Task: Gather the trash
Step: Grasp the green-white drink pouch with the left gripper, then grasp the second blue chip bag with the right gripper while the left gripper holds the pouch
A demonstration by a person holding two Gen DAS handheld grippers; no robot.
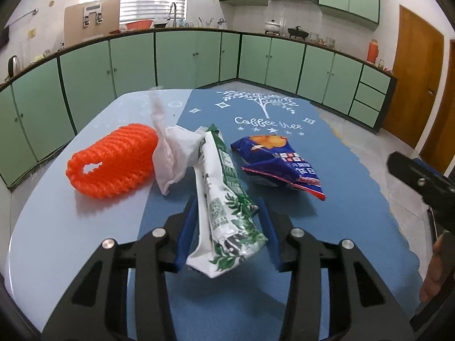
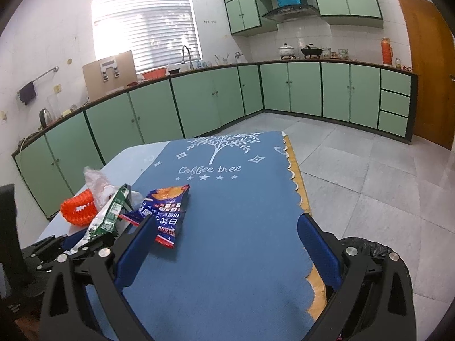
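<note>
A green-and-white wrapper (image 1: 224,199) lies lengthwise between the fingers of my left gripper (image 1: 227,213). The jaws stand on either side of it with small gaps, so I cannot tell whether they grip it. Left of it lie a crumpled white tissue (image 1: 176,153) and an orange foam net (image 1: 113,162). A blue snack bag (image 1: 281,162) lies to the right. My right gripper (image 2: 224,244) is open and empty over the blue mat, with the blue snack bag (image 2: 167,207) by its left finger. The wrapper (image 2: 109,216) and orange net (image 2: 78,209) show at its left.
The trash sits on a blue "Coffee tree" mat (image 2: 227,241) on a light blue table (image 1: 71,227). A bin with a black bag (image 2: 366,248) stands on the floor at the table's right edge. Green kitchen cabinets (image 2: 199,102) run behind.
</note>
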